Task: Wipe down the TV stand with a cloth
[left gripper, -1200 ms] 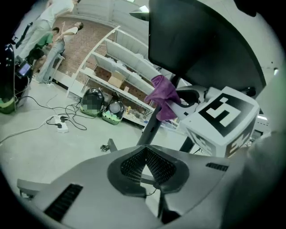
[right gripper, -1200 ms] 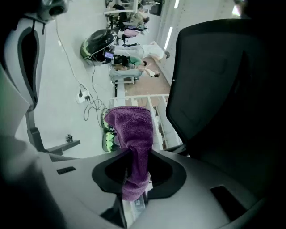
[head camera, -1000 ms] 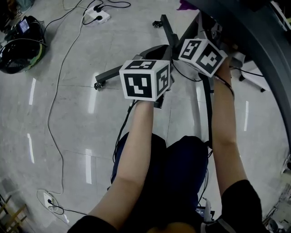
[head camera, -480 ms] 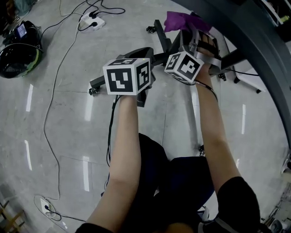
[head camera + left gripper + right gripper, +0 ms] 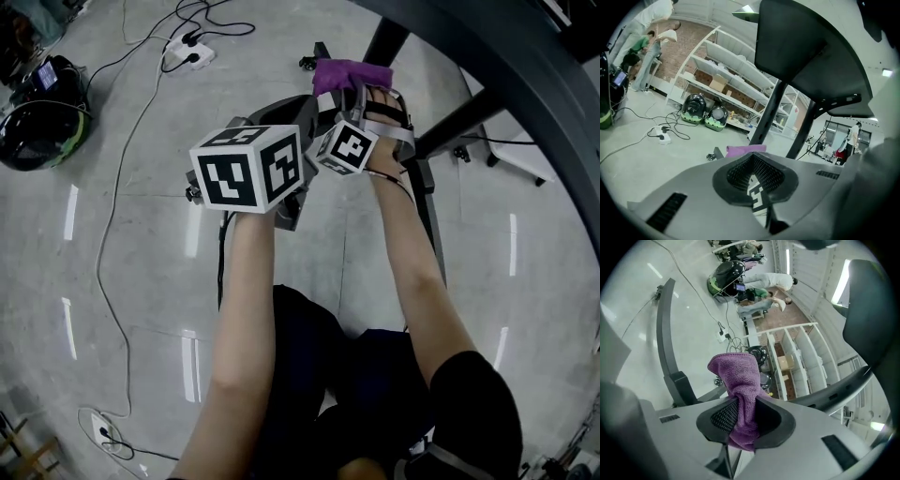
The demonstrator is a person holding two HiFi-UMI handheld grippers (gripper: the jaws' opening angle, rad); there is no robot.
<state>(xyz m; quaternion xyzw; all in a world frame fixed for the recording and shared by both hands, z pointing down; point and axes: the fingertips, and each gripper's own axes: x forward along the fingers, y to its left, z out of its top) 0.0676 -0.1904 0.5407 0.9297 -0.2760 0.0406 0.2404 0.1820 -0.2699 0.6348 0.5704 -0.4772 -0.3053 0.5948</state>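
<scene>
- Grey polished floor (image 5: 141, 281) fills the head view, with thin black cables (image 5: 112, 216) trailing across it to a white power strip (image 5: 195, 53).
- Against the far wall in the left gripper view stands a white shelving rack (image 5: 723, 52). A brown cardboard box (image 5: 717, 83) sits on one of its shelves, flaps up, contents not visible. Two green-and-black domed cases (image 5: 693, 108) rest on the floor beneath.
- The dark metal TV stand (image 5: 448, 127) rises at the top right of the head view, and its slanted posts run down to low base legs, one of which ends in a small black castor (image 5: 305, 62).
- The right gripper (image 5: 743, 401) has its jaws clamped on a purple terry cloth (image 5: 740, 380).
- The cloth is bunched into a thick strip whose long axis runs out along the jaws, away from the person, and its free end is folded over to one side.
- In the head view the cloth (image 5: 352, 75) sits just ahead of the right gripper's marker cube, low among the stand's base legs and near the castor. Whether it touches the metal cannot be told.
- The left gripper (image 5: 751, 158) has its jaws brought together with nothing between them. It is held just beside the right gripper, and the cloth (image 5: 745, 150) shows past its tips.
</scene>
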